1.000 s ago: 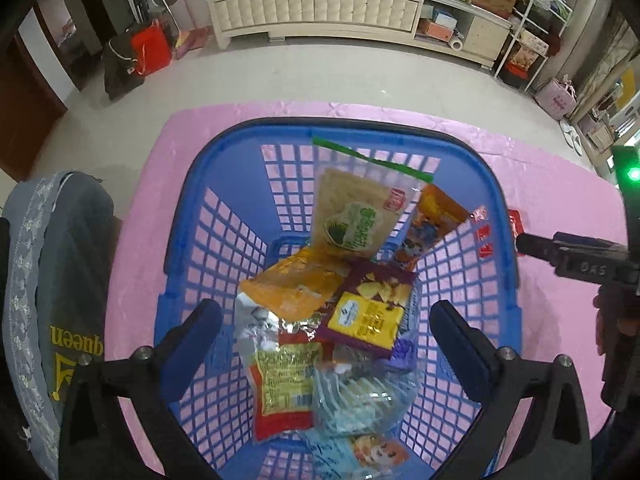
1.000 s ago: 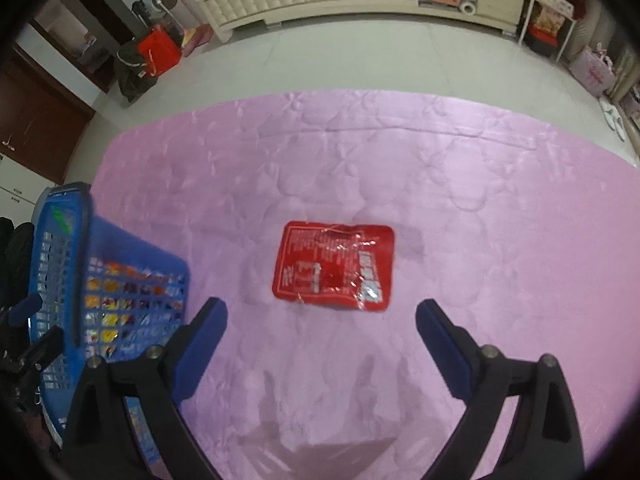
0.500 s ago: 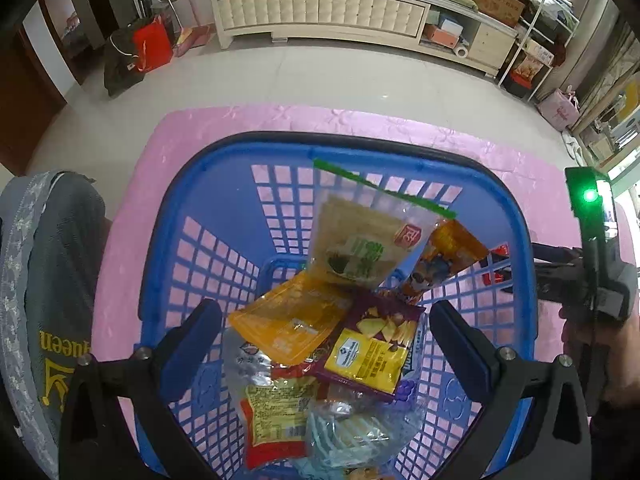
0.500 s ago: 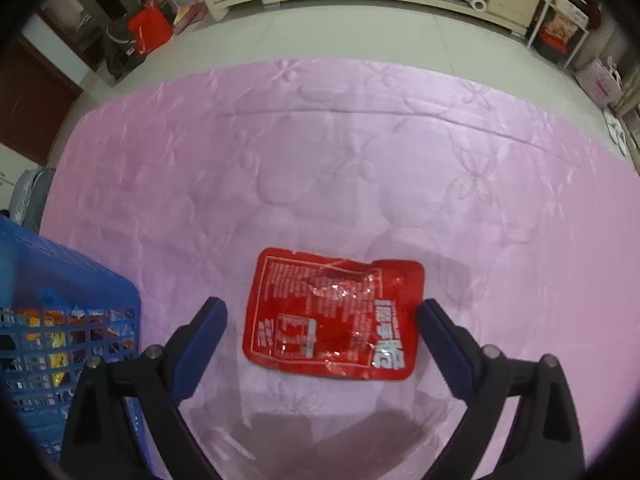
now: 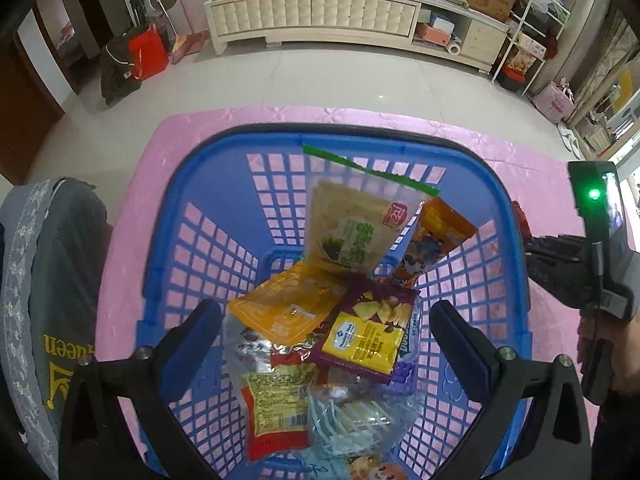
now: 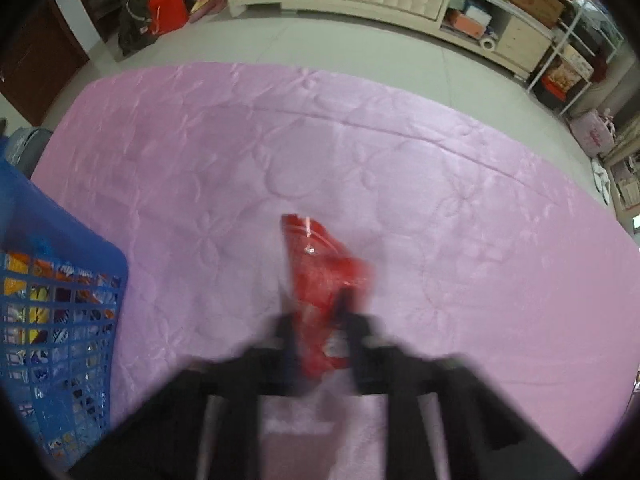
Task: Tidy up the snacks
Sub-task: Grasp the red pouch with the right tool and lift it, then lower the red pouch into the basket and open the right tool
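My left gripper [image 5: 326,320] is open and hangs over a blue plastic basket [image 5: 192,216]. Several snacks lie in it: a beige-green pouch [image 5: 356,232], an orange packet [image 5: 288,304], a purple-yellow chip bag [image 5: 368,332] and a red-labelled packet [image 5: 276,408]. In the right wrist view my right gripper [image 6: 322,332] is blurred. Its jaws are closing on a red snack packet [image 6: 320,256], which stands crumpled between the fingers on the pink cloth [image 6: 400,160]. The basket [image 6: 60,280] is to its left.
The right tool's housing [image 5: 596,194], with a green light, and a hand show beside the basket's right wall. A grey garment [image 5: 48,280] lies left of the basket. A cream cabinet [image 5: 320,20] and shelves stand across the tiled floor.
The right gripper came down over the flat red packet and its wide jaws closed on it, bunching it up. The left gripper stayed open over the basket.
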Demonstrator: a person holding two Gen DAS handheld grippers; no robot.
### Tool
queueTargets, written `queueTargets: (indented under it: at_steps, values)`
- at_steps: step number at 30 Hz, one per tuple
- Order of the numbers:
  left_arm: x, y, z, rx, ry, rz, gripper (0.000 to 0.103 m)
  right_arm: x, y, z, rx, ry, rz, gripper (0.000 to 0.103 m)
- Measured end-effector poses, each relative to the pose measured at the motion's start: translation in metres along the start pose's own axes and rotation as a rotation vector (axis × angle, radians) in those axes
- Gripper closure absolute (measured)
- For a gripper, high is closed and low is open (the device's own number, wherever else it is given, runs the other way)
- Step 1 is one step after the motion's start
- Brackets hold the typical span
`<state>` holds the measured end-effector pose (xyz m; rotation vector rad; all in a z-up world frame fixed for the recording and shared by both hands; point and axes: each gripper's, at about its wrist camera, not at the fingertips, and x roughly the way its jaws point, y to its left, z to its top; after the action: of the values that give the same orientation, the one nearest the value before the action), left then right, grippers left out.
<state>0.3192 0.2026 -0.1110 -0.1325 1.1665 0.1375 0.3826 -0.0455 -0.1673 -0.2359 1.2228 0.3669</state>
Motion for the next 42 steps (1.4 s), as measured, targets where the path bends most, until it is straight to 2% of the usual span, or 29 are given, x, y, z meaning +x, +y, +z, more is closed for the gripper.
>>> queueTargets:
  at_steps: [5,11,18,24,34,42]
  values:
    - [-0.026,0.002,-0.008,-0.004,-0.036,-0.006,0.0,-0.032,-0.003,-0.003,0.009,-0.037,0.027,0.094]
    - [-0.068,0.003,-0.023,-0.002,-0.09,-0.014,0.0,-0.092,0.002,-0.012,-0.014,-0.109,0.058,0.094]
    - [-0.114,0.004,-0.041,-0.003,-0.147,-0.029,0.0,-0.151,0.037,-0.027,-0.073,-0.196,0.09,0.094]
    - [-0.142,0.015,-0.056,-0.004,-0.185,-0.033,0.0,-0.182,0.075,-0.037,-0.13,-0.239,0.126,0.094]
    - [-0.158,0.04,-0.075,-0.021,-0.208,-0.04,0.0,-0.188,0.125,-0.044,-0.196,-0.236,0.196,0.094]
    - [-0.148,0.069,-0.083,-0.06,-0.196,-0.037,0.0,-0.166,0.165,-0.037,-0.239,-0.192,0.244,0.094]
